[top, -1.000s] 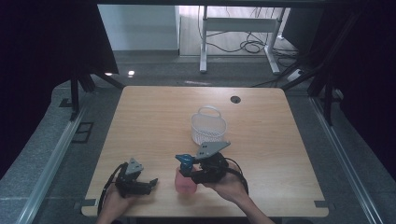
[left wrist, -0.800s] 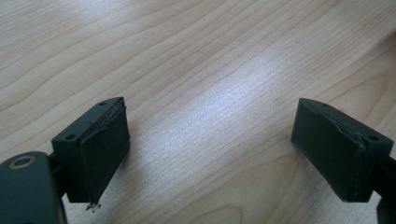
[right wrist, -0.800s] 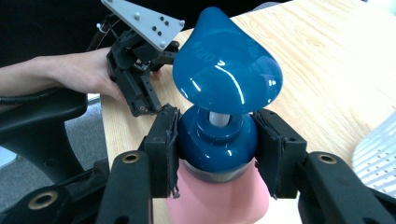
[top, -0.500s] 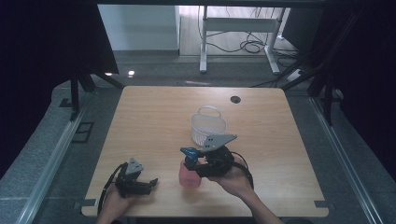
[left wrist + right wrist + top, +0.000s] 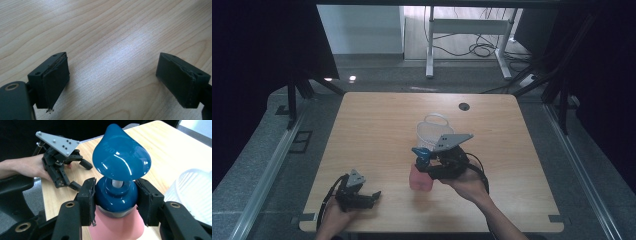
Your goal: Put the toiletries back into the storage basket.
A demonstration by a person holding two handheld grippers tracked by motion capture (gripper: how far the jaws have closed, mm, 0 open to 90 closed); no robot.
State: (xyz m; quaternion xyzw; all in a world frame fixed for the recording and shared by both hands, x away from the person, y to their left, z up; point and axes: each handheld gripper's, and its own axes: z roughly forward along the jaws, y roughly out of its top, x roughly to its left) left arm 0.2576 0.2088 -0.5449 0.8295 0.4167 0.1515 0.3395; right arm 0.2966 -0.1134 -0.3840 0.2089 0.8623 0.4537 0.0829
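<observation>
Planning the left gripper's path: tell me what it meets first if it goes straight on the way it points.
Probably the bare table. The left gripper is open and angled down at the wood, with nothing between its jaws; depth is unclear.

A light wooden counter (image 5: 377, 130) with visible grain stands on a grey floor. A white ribbed plastic basket (image 5: 432, 131) with a loop handle sits near its middle. A small dark round hole (image 5: 464, 106) lies toward the far edge.
</observation>
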